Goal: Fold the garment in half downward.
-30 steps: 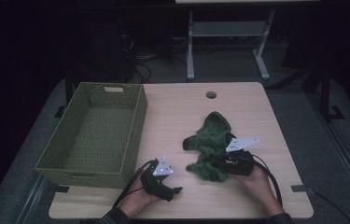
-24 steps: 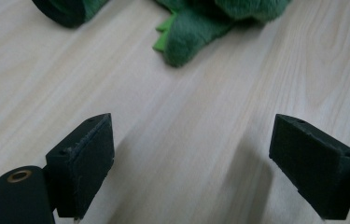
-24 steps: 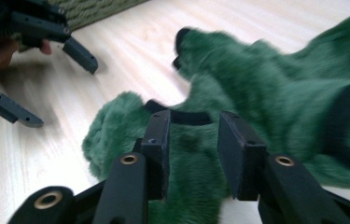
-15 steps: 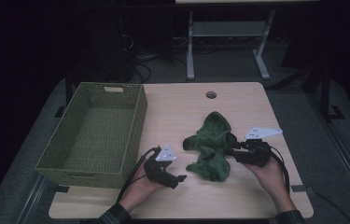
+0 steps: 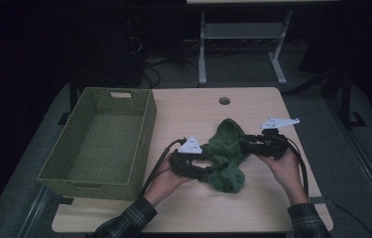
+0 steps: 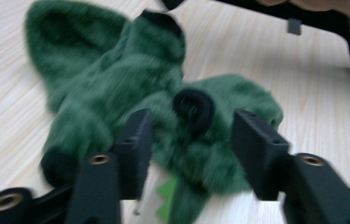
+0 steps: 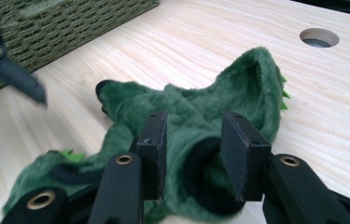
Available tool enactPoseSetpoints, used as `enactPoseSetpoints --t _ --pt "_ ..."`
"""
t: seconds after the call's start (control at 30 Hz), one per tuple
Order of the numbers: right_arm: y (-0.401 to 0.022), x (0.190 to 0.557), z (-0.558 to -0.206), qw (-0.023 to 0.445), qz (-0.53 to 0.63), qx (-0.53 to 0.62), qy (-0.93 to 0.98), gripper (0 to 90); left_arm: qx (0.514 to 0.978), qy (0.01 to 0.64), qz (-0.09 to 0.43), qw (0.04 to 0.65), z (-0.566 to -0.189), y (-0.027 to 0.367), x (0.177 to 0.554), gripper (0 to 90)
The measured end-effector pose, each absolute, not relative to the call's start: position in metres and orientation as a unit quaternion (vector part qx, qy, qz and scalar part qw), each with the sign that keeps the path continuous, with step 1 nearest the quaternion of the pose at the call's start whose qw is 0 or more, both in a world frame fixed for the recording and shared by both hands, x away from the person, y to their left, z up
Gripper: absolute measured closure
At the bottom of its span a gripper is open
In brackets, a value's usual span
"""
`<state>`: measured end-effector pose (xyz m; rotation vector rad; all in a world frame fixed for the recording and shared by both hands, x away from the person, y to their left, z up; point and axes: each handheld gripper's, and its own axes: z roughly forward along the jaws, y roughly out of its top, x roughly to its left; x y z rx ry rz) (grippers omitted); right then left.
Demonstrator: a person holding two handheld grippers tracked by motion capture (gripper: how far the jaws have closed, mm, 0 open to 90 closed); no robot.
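Green plush dinosaur costume with black cuffs (image 5: 227, 154) lies crumpled mid-table on light wood table (image 5: 253, 208), right of green woven rectangular basket (image 5: 99, 144).

Left gripper (image 5: 208, 171) at costume's near-left edge; jaws just closing, plush bunched between them, pad contact unclear in blur. Right gripper (image 5: 245, 145) at costume's right edge, jaws clamped on black cuff opening (image 7: 205, 179).

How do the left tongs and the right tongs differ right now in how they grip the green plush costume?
The left tongs stand wider, their jaws having just been closing, with the green plush costume between them but the pads not clearly pressing. The right tongs sit narrower, clamped on a black cuff of the costume. The left tongs come at its near lower edge, the right tongs at its right side. Both are black two-jaw tools, hand-held.
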<state>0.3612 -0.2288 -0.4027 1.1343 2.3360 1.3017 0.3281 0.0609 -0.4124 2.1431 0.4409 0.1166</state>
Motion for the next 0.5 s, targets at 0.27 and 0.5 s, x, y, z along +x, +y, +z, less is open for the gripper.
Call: enactPoseSetpoints --t 0.27,0.5 --pt "-0.22 0.389 -0.402 0.118 0.44 0.394 0.798 59.5 0.878 0.146 0.028 0.455 -0.422 0.029 0.339 73.1" --pt "-0.217 0.409 -0.401 0.122 0.436 0.402 0.796 58.5 0.895 0.139 0.001 0.423 -0.443 0.018 0.34 78.1"
